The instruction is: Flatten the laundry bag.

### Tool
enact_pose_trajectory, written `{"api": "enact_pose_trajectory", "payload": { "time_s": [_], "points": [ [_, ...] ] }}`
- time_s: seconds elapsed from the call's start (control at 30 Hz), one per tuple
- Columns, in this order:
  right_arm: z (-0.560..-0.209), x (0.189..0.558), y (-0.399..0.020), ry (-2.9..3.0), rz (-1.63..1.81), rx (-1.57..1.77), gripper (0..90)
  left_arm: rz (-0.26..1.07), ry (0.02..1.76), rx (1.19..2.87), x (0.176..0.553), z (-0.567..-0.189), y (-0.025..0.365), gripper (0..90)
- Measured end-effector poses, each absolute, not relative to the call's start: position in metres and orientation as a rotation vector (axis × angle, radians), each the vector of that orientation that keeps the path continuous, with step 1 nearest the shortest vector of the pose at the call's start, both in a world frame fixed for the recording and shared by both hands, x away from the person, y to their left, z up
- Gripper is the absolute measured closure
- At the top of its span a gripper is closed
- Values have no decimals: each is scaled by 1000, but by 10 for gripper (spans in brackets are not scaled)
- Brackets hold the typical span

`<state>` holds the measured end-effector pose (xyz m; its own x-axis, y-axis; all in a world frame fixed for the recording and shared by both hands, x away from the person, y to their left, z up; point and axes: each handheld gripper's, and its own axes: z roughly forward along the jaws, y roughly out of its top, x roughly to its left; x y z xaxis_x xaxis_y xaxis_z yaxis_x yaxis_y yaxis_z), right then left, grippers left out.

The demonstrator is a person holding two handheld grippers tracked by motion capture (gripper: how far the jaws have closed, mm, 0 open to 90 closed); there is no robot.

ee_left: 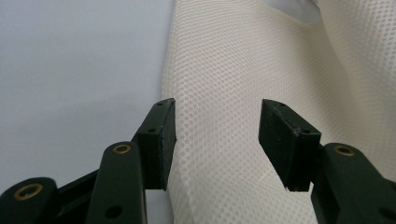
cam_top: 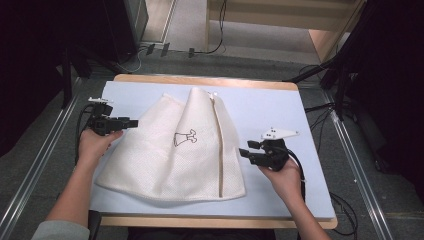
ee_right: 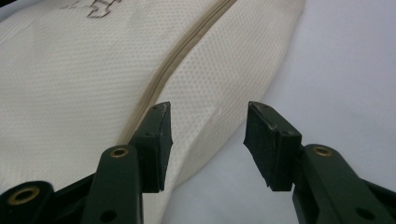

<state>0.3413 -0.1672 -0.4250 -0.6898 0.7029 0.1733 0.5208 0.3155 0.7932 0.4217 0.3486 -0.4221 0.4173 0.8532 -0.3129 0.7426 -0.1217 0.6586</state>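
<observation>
A cream mesh bag (cam_top: 175,150) lies spread on the pale blue table top (cam_top: 270,107), with a beige zipper (cam_top: 220,150) running down it and a small black drawing (cam_top: 184,137) near its middle. My left gripper (cam_top: 131,123) is open at the bag's left edge; in the left gripper view the mesh fabric (ee_left: 224,93) lies between and beyond its jaws, untouched. My right gripper (cam_top: 246,149) is open just beside the bag's right edge. The right gripper view shows the zipper (ee_right: 177,60) and the bag's edge (ee_right: 243,74) ahead of my spread jaws.
The table's wooden rim (cam_top: 210,80) borders the blue top. Metal rails (cam_top: 350,150) run along both sides on the grey floor, and cables (cam_top: 210,47) lie beyond the far edge. Bare blue surface (cam_top: 300,190) lies to the right of the bag.
</observation>
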Motion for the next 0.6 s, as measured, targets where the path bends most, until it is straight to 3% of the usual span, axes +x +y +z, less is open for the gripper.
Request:
{"api": "enact_pose_trajectory", "payload": {
  "time_s": [0.13,0.3,0.6],
  "points": [
    [-433,382,-153,2359,1299,1159,516,198,1355,1906,433,-427,342,475],
    [-444,408,-137,2377,1251,1182,485,183,1373,1910,439,-438,339,480],
    [-472,429,-122,2450,1106,1249,487,186,1378,1974,437,-449,333,482]
  ]
}}
